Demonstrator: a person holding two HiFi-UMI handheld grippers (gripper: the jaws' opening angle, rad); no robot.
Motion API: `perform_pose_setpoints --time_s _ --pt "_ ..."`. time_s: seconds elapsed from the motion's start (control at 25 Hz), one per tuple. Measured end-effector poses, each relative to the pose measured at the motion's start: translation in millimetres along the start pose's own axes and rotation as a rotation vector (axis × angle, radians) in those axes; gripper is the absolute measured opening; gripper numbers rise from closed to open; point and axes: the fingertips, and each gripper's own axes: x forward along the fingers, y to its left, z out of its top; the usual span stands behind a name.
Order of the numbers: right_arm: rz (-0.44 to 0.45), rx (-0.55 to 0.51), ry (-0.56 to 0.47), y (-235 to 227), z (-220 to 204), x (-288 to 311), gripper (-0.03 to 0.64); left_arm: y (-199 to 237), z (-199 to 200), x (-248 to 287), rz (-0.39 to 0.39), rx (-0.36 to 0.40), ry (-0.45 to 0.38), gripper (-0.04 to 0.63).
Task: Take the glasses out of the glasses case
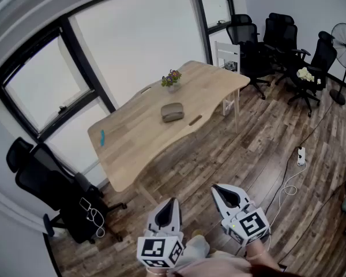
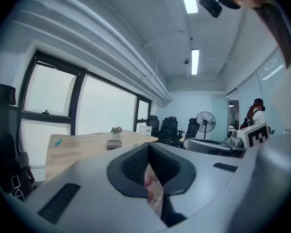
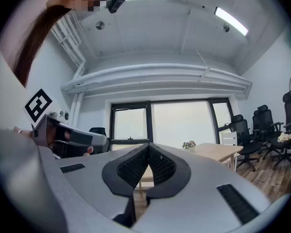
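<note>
1. Left gripper (image 2: 148, 147): clenched. The ribbed pads meet at the tip with nothing clamped between them. A pinkish patch shows through the slit lower down; what it is cannot be made out.

2. Right gripper (image 3: 149, 147): clenched. The pads meet at the tip, nothing is gripped, and it touches no object.

3. Position: both grippers are held in the air side by side, just apart, over the wooden floor (image 1: 259, 137). They point toward the table (image 1: 144, 126).

4. Glasses case (image 1: 172, 112): one. It lies ahead of both grippers and well apart from them, near the middle of the table top. It is shut, so its contents are hidden.

5. Further items, counted:
   - one flower pot (image 1: 172, 79), beyond the case, farther from the grippers;
   - one small blue object (image 1: 102, 136), ahead and to the left of the left gripper, near the table edge; too small to identify;
   - one standing fan (image 1: 345, 38), far ahead to the right of the right gripper;
   - one power strip (image 1: 301, 156) on the floor, to the right of the right gripper.

6. Black office chairs (image 1: 277, 30): a group stands beyond the table's far end. They overlap, so the count cannot be told.

7. The rear of each gripper is cut off at the lower edge of the head view.
</note>
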Motion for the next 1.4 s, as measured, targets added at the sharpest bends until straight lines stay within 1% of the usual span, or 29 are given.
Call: perform_pose_setpoints --time_s 0.24,0.36,0.48,0.56,0.72,0.92,1.12,1.4 --pt "-0.010 0.016 -0.002 -5.6 -3.2 18.0 0.001 10.8 -1.1 16.2 -0.010 -0.012 0.005 0.002" --pt "0.012 0.024 0.018 -7.0 -6.4 29.3 0.000 17.6 -0.9 25.9 -0.017 -0.018 0.010 0.001" --pt "0.020 0.064 0.037 -8.1 -9.3 41.4 0.000 27.3 -0.5 34.4 -0.028 -0.023 0.016 0.002" --pt "0.022 0.090 0.028 -11.0 -8.3 51.3 0.000 35.2 1.2 41.9 -0.035 -0.024 0.013 0.002" --pt "-0.011 0.106 0.019 -19.1 -9.9 72.6 0.000 53.9 4.0 58.4 -0.047 -0.027 0.012 0.002" --pt "-0.040 0.152 0.020 -25.7 -12.4 98.0 0.000 73.5 7.1 77.6 -0.073 -0.026 0.024 0.002" --pt "-0.072 0.122 0.044 -28.8 -16.0 123.7 0.000 92.4 11.0 92.4 -0.102 -0.032 0.024 0.002" --pt "-0.076 0.074 0.049 -23.6 -17.2 152.5 0.000 116.8 12.5 105.3 -0.133 -0.045 0.029 0.002"
